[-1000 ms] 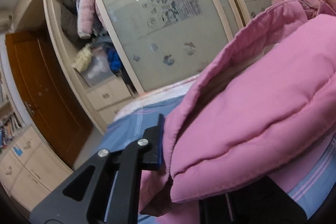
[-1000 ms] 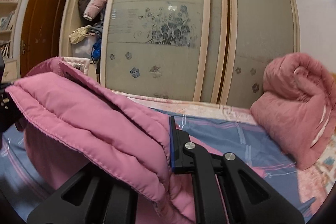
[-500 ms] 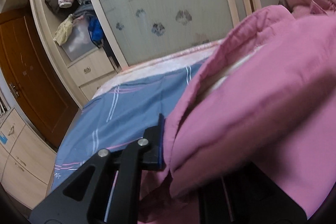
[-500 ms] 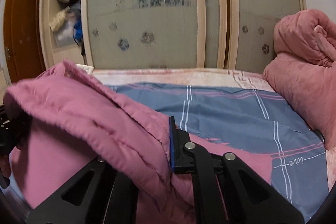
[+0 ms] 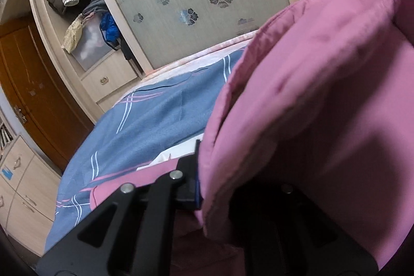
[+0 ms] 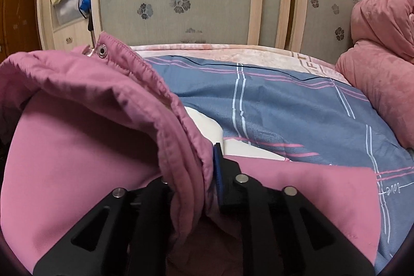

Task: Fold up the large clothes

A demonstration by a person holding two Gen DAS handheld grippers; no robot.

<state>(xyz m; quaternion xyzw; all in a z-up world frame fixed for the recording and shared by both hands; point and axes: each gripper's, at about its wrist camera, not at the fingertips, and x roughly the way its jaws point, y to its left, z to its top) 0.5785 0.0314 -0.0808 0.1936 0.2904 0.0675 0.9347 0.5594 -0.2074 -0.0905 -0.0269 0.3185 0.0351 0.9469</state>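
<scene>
The pink padded jacket (image 6: pixel 85 136) is now coming down over the blue checked bedsheet (image 6: pixel 284 115); a second ago it was hanging higher, so the fold is nearly laid. The left gripper (image 5: pixel 207 188) is clamping its quilted, stitched edge. The right gripper (image 6: pixel 204 172) is opening its jaws, the puffy hem still between them.

Pink padded jacket (image 6: pixel 85 105); grey-blue bedsheet (image 6: pixel 284 105), pink and white stripes; salmon quilt (image 6: pixel 383 64); black tongs (image 6: pixel 207 172).
</scene>
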